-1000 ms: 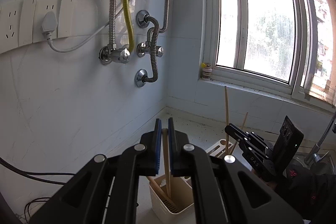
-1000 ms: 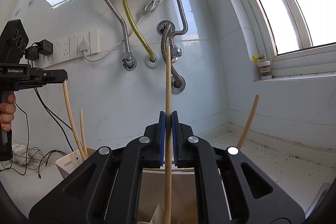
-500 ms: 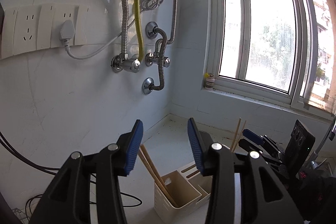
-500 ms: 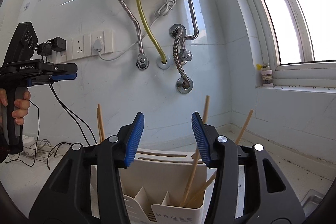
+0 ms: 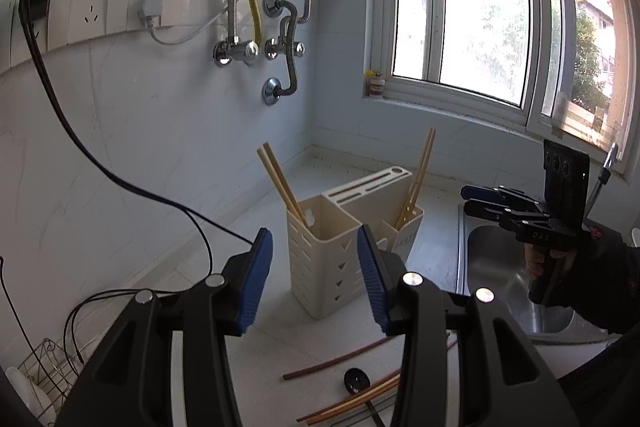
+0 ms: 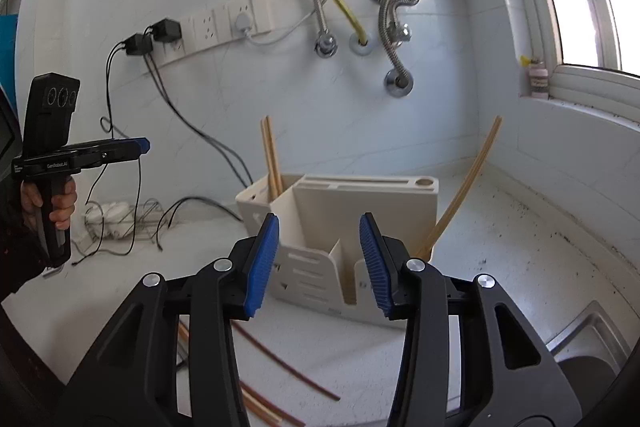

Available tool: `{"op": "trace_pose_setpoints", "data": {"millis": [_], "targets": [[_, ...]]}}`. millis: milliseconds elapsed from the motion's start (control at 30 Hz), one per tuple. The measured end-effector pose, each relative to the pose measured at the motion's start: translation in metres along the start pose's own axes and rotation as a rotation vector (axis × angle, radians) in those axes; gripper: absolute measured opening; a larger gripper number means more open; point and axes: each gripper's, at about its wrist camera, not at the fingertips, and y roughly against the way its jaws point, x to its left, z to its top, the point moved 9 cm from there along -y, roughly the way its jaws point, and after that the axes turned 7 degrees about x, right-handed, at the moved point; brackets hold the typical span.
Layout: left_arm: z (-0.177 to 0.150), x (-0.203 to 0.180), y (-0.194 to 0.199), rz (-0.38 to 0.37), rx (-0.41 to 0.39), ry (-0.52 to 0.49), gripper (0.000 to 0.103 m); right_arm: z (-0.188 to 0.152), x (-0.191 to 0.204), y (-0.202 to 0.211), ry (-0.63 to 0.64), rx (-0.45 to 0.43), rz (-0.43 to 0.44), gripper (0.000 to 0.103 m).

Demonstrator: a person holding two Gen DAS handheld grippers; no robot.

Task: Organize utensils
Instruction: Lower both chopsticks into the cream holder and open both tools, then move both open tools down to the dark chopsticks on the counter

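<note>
In the left wrist view, the left hand-held gripper is filling the lower middle of the frame with its blue pads spread and nothing between them; its jaws have just been opening. Beyond it, at the centre of the frame, a cream utensil holder is standing upright on the white bench. Two pale chopsticks are leaning toward the upper left out of its near compartment, and another pale pair is rising from the compartment on its right side. On the bench along the bottom edge, a dark red chopstick and several brown chopsticks are lying loose beside a small black spoon. At the right of that frame the right hand-held gripper is hovering over a steel sink, held by a hand in a dark sleeve. In the right wrist view, the right hand-held gripper is also released and empty, its jaws having just been closing slightly, with the holder straight ahead of it. The left hand-held gripper is showing at the left edge of that view, well apart from the holder.
</note>
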Motion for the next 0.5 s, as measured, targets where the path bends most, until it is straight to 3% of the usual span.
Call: {"op": "trace_pose_setpoints", "data": {"millis": [133,233,400,500], "targets": [[-0.067,0.011,-0.026,0.018,0.163,-0.037,0.043,-0.053,0.024,-0.008,0.089,0.190,0.013,0.029],[-0.113,0.021,-0.043,0.020,0.250,-0.096,0.037,-0.092,0.038,-0.011,0.153,0.301,0.012,0.025],[-0.161,0.024,-0.056,-0.078,0.316,-0.185,0.035,-0.144,0.050,-0.020,0.200,0.447,0.035,0.023],[-0.173,0.023,-0.060,-0.142,0.324,-0.208,0.034,-0.166,0.054,-0.026,0.232,0.506,0.040,0.021]]}}
